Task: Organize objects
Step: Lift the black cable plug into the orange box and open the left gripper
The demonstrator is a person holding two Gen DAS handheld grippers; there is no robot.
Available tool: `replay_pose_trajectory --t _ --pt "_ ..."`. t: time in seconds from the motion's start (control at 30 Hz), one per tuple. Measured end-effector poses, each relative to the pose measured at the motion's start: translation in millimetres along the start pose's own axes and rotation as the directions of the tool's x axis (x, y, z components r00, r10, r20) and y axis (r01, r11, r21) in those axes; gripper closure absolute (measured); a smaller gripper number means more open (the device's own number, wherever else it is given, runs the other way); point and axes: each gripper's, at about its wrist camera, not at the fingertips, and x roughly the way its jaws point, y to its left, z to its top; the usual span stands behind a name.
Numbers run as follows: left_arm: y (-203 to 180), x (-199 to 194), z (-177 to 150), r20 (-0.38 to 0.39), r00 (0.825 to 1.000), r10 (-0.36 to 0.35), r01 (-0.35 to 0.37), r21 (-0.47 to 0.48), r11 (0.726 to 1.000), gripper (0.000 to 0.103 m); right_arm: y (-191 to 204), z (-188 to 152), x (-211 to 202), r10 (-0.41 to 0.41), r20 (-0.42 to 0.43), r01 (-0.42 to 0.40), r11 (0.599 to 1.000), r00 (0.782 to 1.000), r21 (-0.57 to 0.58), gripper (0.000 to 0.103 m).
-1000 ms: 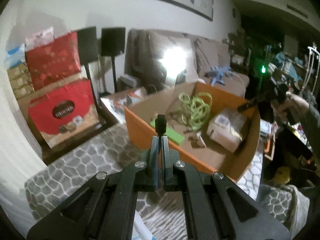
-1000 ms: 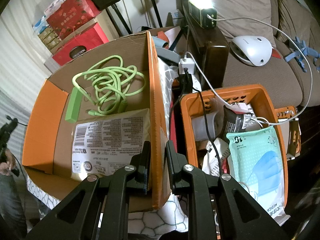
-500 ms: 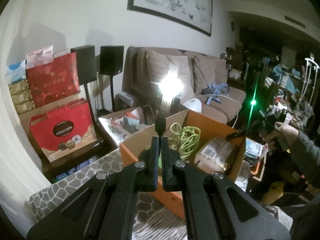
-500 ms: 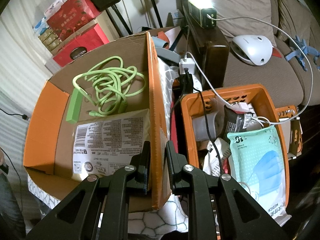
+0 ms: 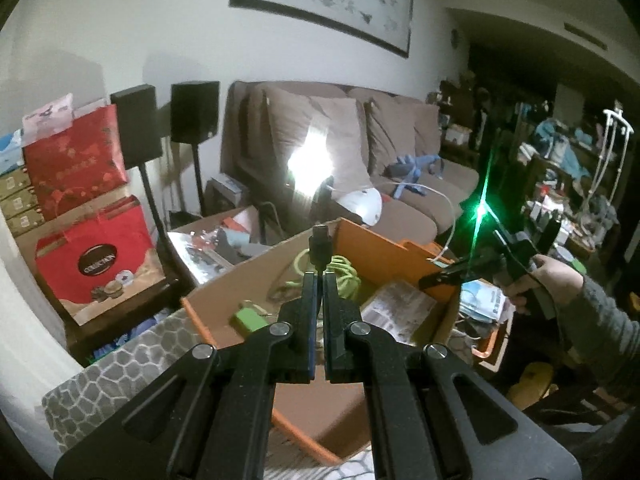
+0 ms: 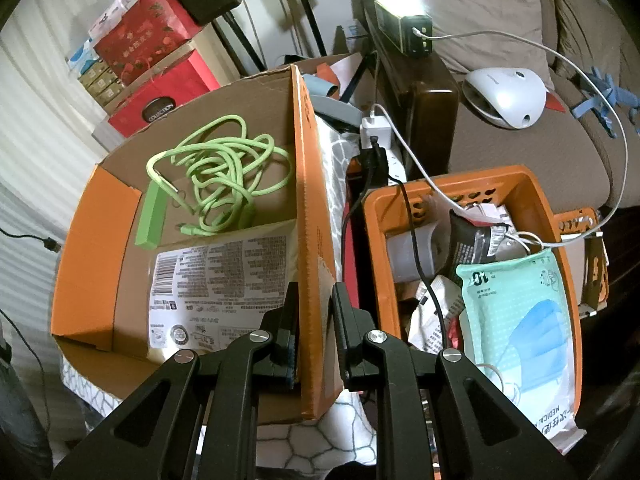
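My left gripper [image 5: 318, 280] is shut on a small black plug-like connector [image 5: 320, 246] and holds it above the orange cardboard box [image 5: 384, 250]. The box [image 6: 308, 184] holds a tangled green cable [image 6: 218, 172], a green bar [image 6: 150, 220] and a printed packet [image 6: 224, 280]. My right gripper [image 6: 314, 300] is shut on the box's right wall, one finger inside and one outside. It also shows in the left wrist view [image 5: 448, 274], held by a hand at the box's far edge.
An orange plastic basket [image 6: 540, 208] with a mask pack [image 6: 520, 320], packets and cables stands right of the box. A sofa [image 5: 360, 140], a bright lamp [image 6: 400, 0], a white device [image 6: 508, 96], speakers and red gift bags [image 5: 88, 252] surround the patterned table cover [image 5: 116, 376].
My left gripper has risen, pulled back and then dipped a little with the connector; the box now looks farther and lower. My right gripper has stayed clamped on the box wall.
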Motion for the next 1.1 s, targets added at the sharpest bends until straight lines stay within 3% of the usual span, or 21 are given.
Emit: replay_pose_trajectory --t 0.2,0.5,0.63,0.87,1.1 --pt "-16.5 28.3 2.0 -0.058 0.998 -0.02 0.018 -0.02 1.0 0.101 0.3 0.0 0.1 0.0 0.0 0.0 1.0 1.0 0.0 0.087" --pt "-29.7 44.6 19.2 -0.06 0.998 -0.036 0.033 -0.052 0.998 0.101 3.6 0.1 -0.4 0.005 0.003 -0.005 1.0 1.0 0.0 0.087" --pt "-27.1 61.5 11.2 -0.123 0.992 -0.028 0.018 -0.085 0.996 0.101 3.8 -0.1 -0.3 0.006 0.003 -0.006 1.0 1.0 0.001 0.087" --pt "-16.6 99.4 -20.5 -0.262 0.965 0.019 -0.054 -0.127 0.99 0.101 4.8 -0.3 0.0 0.007 0.004 -0.007 1.0 1.0 0.001 0.087" --pt "-2.8 128.1 -42.0 -0.351 0.936 0.04 -0.107 -0.172 0.979 0.099 5.7 -0.3 0.5 0.005 0.004 -0.005 1.0 1.0 -0.001 0.087"
